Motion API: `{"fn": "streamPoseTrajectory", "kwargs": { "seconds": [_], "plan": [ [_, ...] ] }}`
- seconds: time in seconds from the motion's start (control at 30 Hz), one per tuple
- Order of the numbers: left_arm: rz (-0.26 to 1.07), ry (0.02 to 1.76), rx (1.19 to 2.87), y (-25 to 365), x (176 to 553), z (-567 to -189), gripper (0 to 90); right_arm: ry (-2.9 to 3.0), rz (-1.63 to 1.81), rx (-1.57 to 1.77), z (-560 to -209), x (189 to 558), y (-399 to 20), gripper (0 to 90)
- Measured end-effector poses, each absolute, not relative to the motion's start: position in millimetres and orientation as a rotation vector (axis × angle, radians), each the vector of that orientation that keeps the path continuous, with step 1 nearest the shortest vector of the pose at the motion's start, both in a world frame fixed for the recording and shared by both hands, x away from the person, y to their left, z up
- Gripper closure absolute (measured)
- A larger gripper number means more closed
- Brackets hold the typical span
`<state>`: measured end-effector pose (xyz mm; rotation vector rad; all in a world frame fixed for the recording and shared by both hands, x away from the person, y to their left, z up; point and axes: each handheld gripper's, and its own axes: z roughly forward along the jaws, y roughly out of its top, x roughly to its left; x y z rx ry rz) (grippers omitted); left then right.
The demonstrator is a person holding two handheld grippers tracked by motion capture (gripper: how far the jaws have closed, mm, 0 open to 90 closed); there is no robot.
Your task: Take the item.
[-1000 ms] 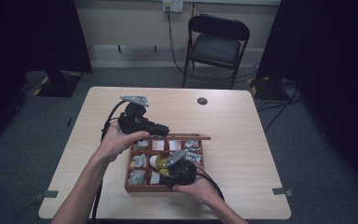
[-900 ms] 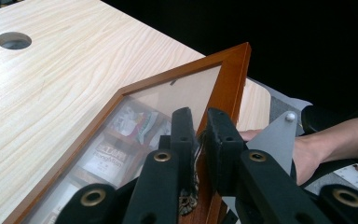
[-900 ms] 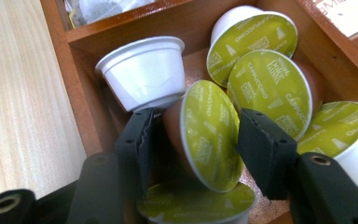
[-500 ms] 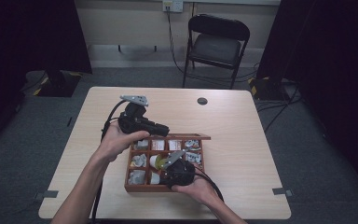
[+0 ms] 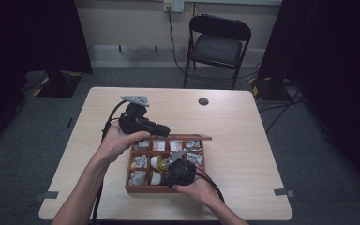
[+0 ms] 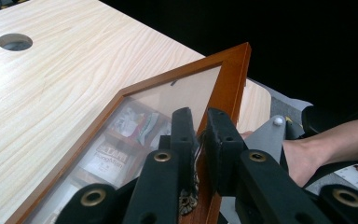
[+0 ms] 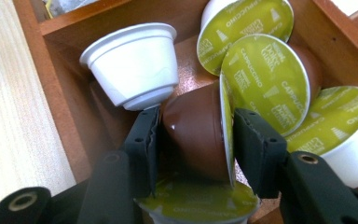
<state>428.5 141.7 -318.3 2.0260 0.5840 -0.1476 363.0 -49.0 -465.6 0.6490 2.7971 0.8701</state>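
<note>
From the high view I see the wooden box (image 5: pixel 165 189) near my edge of the pale table (image 5: pixel 243 140), its compartments holding grey and white packets and some pods. My left gripper (image 5: pixel 166 132) reaches in at the box's far edge, and my right gripper (image 5: pixel 168 165) dips into the middle of the box.

The left gripper view gives what the high one cannot: my left fingers (image 6: pixel 182 135) are clenched on the frame of the lid (image 6: pixel 230 79), a reddish-brown wooden border around a clear pane. The lid stands raised at a slant, and through the pane I make out printed sachets (image 6: pixel 109 156) in the compartments below. A round hole (image 6: pixel 15 41) sits in the table's light wood-grain top.

The right gripper view looks straight into one compartment. My right fingers (image 7: pixel 144 140) have just been closing and now grasp a brown capsule (image 7: pixel 196 135) lying on its side, one pad on its glossy rounded body and the other against its green foil top. Around it lie more capsules with green foil lids (image 7: pixel 265 79) (the print reads "cappuccino"), and a white capsule (image 7: pixel 130 65) leans tilted against the compartment's wooden wall. Another green lid (image 7: pixel 196 205) lies just under the held one.
</note>
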Motion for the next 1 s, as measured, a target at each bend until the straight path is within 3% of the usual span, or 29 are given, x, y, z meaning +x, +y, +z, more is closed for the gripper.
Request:
{"fn": "streamPoseTrajectory", "kwargs": {
  "seconds": [1.0],
  "plan": [
    [-0.151,0.580,2.032,141,428,-319,82.0,2.715,1.023,0.706,-454,356,-58,55.8]
  ]
}}
